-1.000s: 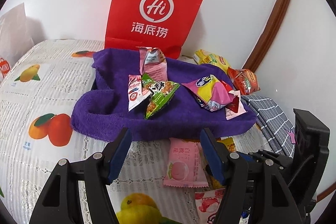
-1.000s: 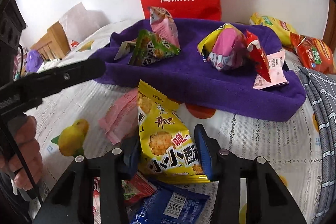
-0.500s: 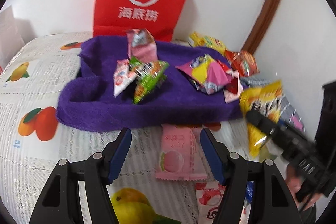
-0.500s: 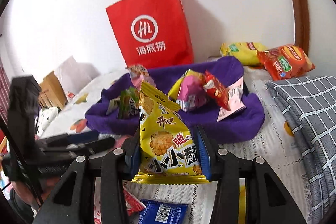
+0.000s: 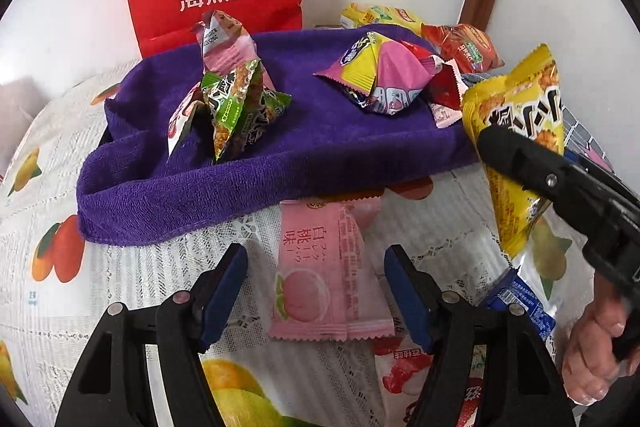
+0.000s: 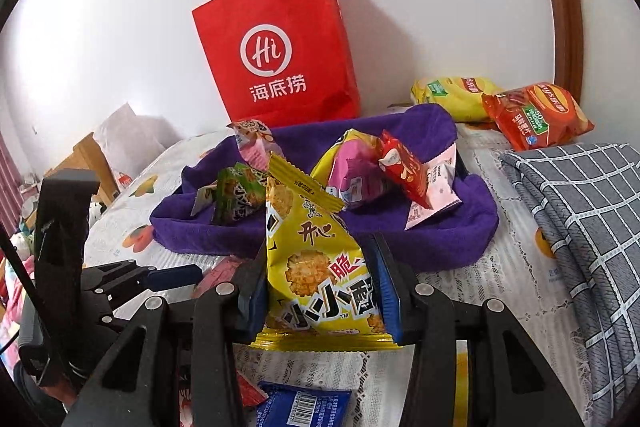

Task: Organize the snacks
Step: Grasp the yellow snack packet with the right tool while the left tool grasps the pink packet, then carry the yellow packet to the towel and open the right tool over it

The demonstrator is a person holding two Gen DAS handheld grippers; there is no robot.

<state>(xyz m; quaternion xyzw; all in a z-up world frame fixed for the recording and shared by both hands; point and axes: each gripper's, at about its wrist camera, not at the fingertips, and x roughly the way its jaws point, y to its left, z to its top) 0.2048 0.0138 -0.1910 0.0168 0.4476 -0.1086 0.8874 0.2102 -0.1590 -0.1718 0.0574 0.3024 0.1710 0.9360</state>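
On the purple towel [image 5: 280,163], two small heaps of snack packets already sit: a green packet [image 5: 240,111] among the left ones, a pink-and-yellow packet [image 5: 380,79] on the right. Short of the towel, the right hand-held gripper [image 6: 320,291] is clamped on a yellow rice-cracker packet [image 6: 312,259], lifted clear. The left hand-held gripper [image 5: 316,291], jaws just widened, straddles a pink peach packet [image 5: 320,279] lying at the towel's near edge without pressing it. More packets remain nearer me, partly cut off. What lies under the towel I cannot tell.
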